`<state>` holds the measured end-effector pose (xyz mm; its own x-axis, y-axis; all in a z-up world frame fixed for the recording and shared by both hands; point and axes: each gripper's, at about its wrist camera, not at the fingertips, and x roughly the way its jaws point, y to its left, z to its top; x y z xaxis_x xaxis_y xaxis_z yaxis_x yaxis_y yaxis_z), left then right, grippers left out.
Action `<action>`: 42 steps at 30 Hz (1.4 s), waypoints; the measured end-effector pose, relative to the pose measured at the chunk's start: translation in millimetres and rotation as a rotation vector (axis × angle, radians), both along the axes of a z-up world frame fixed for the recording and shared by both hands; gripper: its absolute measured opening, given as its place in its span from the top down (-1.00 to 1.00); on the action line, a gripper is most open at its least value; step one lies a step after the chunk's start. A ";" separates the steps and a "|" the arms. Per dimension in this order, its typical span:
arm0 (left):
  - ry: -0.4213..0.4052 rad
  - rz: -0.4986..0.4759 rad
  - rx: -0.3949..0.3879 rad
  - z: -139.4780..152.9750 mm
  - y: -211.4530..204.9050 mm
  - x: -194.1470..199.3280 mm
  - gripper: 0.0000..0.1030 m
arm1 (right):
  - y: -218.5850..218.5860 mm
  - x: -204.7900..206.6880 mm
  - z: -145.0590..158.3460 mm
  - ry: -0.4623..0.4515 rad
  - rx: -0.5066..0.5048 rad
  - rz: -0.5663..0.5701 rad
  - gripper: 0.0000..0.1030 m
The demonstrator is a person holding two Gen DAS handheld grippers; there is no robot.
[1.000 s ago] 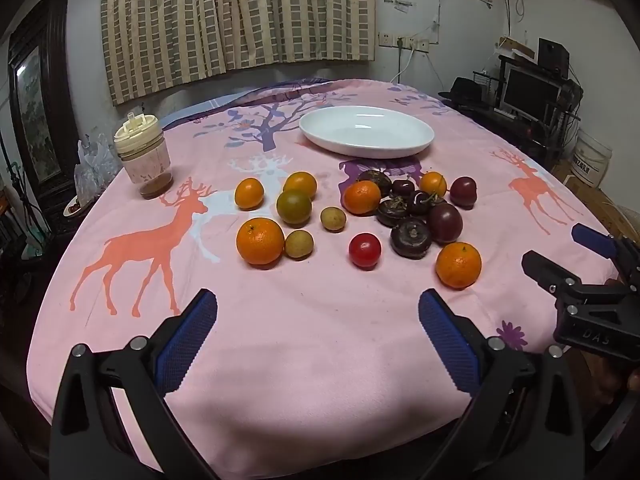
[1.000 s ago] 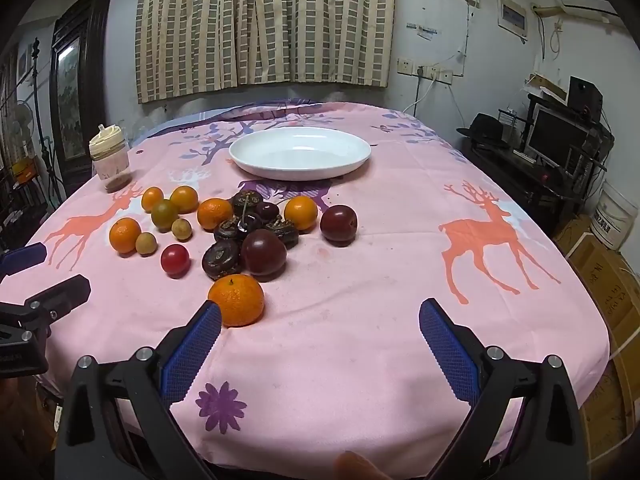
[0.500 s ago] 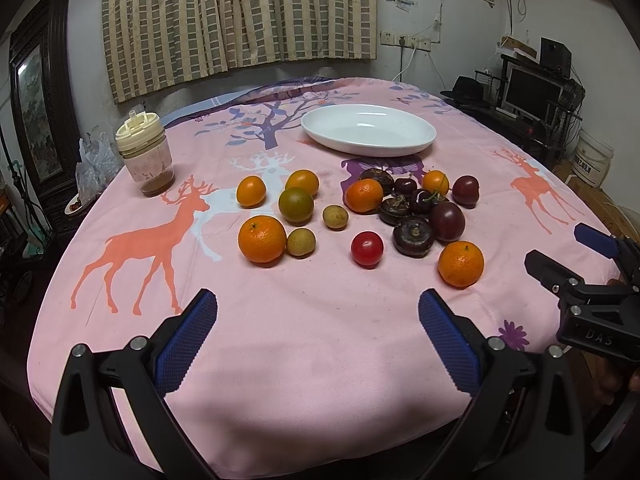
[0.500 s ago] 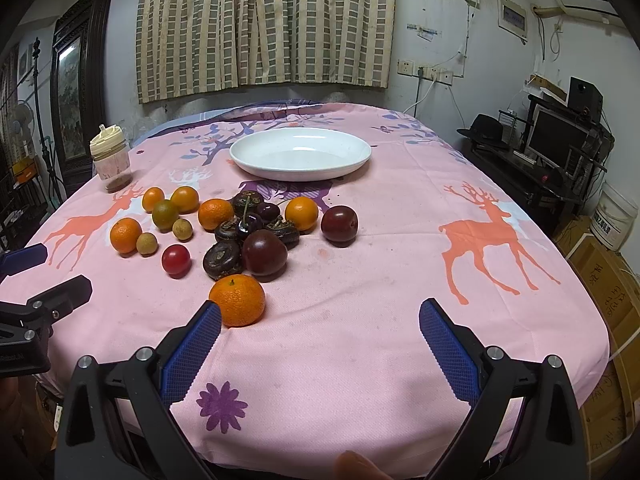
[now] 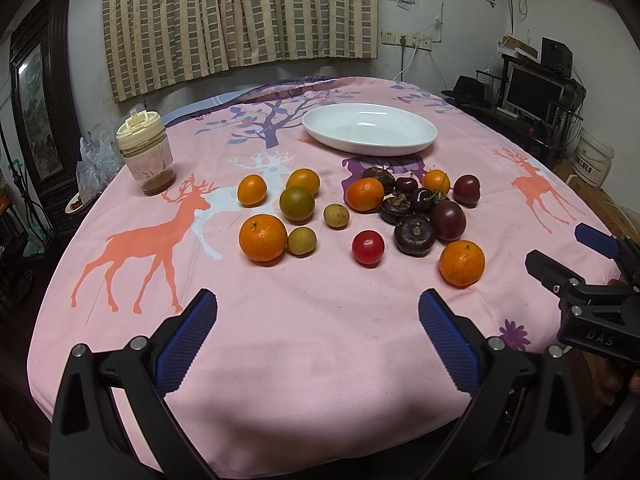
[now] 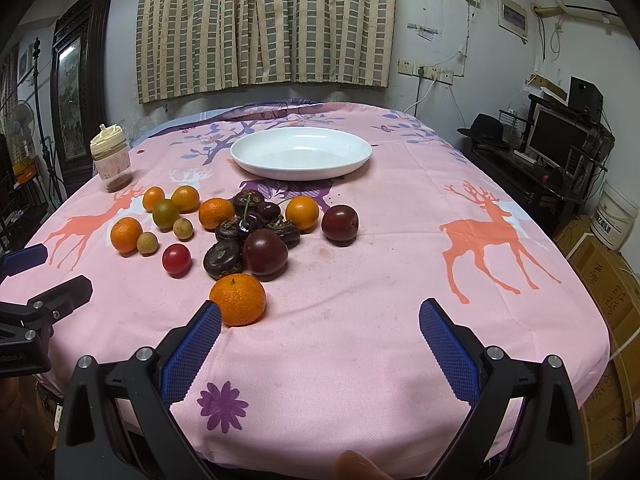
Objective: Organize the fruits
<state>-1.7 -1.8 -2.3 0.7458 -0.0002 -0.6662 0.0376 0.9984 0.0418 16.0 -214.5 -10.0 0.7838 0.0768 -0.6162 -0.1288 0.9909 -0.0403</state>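
Sixteen or so fruits are lying loose on the pink tablecloth (image 5: 320, 320) in front of the empty white plate (image 5: 370, 129), with nothing yet sorted. Going left to right, the left gripper (image 5: 318, 322) is hovering released and empty near the table's front edge, the big orange (image 5: 263, 237) and red tomato (image 5: 368, 247) ahead of it. The right gripper (image 6: 320, 322) is likewise spread wide, holding nothing, its left pad just beside the nearest orange (image 6: 238, 299). That orange seems the natural first pick: centring the jaws around it and squeezing gently should be keeping it from rolling. Compared with a second ago, both grippers are sitting slightly closer to the fruit, and nothing on the table is displaced.
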 end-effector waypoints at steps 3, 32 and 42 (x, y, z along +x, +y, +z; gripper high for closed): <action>0.000 0.001 0.000 0.4 -0.4 0.1 -0.92 | 1.3 0.0 -0.3 0.001 0.001 -0.001 -0.93; 0.010 0.024 -0.019 -10.2 15.4 4.4 -0.92 | 8.0 4.0 -9.5 0.018 0.004 0.025 -0.93; 0.005 0.019 -0.044 -12.8 36.1 8.5 -0.92 | 11.2 10.8 -24.3 0.064 0.051 0.109 -0.93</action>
<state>6.8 34.3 -15.0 0.7429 -0.0153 -0.6692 0.0184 0.9998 -0.0024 26.8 -203.4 -34.3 0.7280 0.1918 -0.6582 -0.2363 0.9714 0.0218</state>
